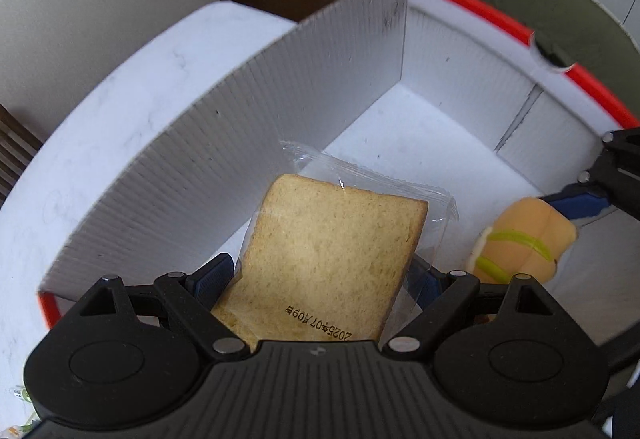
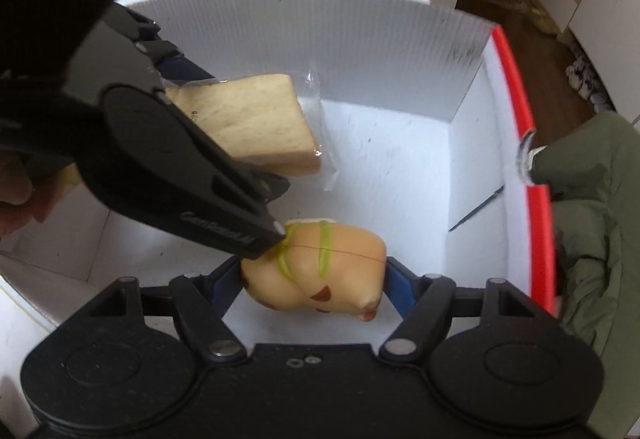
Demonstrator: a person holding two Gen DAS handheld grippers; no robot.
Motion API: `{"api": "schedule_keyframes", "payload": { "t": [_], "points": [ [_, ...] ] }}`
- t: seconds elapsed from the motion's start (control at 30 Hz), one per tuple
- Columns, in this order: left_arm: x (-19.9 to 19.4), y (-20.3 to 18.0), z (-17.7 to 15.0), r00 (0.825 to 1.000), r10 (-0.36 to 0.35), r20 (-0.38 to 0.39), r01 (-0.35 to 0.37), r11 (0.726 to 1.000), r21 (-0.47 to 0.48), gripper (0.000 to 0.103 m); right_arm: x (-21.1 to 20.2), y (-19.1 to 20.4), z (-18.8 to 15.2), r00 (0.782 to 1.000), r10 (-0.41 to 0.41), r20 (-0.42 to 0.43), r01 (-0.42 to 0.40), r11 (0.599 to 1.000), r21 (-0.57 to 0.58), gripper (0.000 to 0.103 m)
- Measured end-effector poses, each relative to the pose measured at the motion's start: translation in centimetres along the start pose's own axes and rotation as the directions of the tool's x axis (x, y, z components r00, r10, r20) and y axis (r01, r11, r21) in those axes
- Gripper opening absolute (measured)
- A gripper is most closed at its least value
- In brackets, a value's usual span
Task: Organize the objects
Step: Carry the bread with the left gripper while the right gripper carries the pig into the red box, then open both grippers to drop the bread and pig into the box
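Note:
My left gripper is shut on a slice of bread in a clear wrapper and holds it inside a white box with a red rim. The bread also shows in the right wrist view, held above the box floor. My right gripper is shut on a toy hot dog bun with green stripes, also inside the box. The bun shows in the left wrist view at the right, with a blue finger of the right gripper behind it.
The box stands on a white marble table. A green garment lies on a chair just past the box's red-rimmed far side. The left gripper's body crosses above the bun. Dark wooden floor lies beyond the table.

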State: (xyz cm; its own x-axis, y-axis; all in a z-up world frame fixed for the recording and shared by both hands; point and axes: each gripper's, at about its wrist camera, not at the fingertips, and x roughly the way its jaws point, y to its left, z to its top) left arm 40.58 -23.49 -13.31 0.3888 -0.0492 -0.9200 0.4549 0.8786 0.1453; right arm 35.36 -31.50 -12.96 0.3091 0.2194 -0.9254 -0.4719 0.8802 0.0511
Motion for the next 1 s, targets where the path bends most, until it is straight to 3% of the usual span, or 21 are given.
{"api": "schedule_keyframes", "payload": {
  "t": [0.2,0.53,1.0],
  "points": [
    [1.3,0.2,0.0,0.999,-0.024,-0.043,0.024,1.000,-0.012,0.091,0.2,-0.2,0.1,1.000,0.001,-0.014,0.000,1.000,0.013,0.074],
    [2.0,0.7,-0.1,0.995,-0.065,-0.071,0.062,0.997,-0.045,0.091,-0.4,0.3,0.2,0.999,0.038,0.001,-0.038,0.999,0.001,0.087],
    [-4.5,1.9,-0.6,0.992,-0.093,0.087,0.100,0.992,-0.078,0.091,-4.0,0.1,-0.6,0.994,0.059,0.097,-0.063,0.997,0.042,0.089]
  ]
}}
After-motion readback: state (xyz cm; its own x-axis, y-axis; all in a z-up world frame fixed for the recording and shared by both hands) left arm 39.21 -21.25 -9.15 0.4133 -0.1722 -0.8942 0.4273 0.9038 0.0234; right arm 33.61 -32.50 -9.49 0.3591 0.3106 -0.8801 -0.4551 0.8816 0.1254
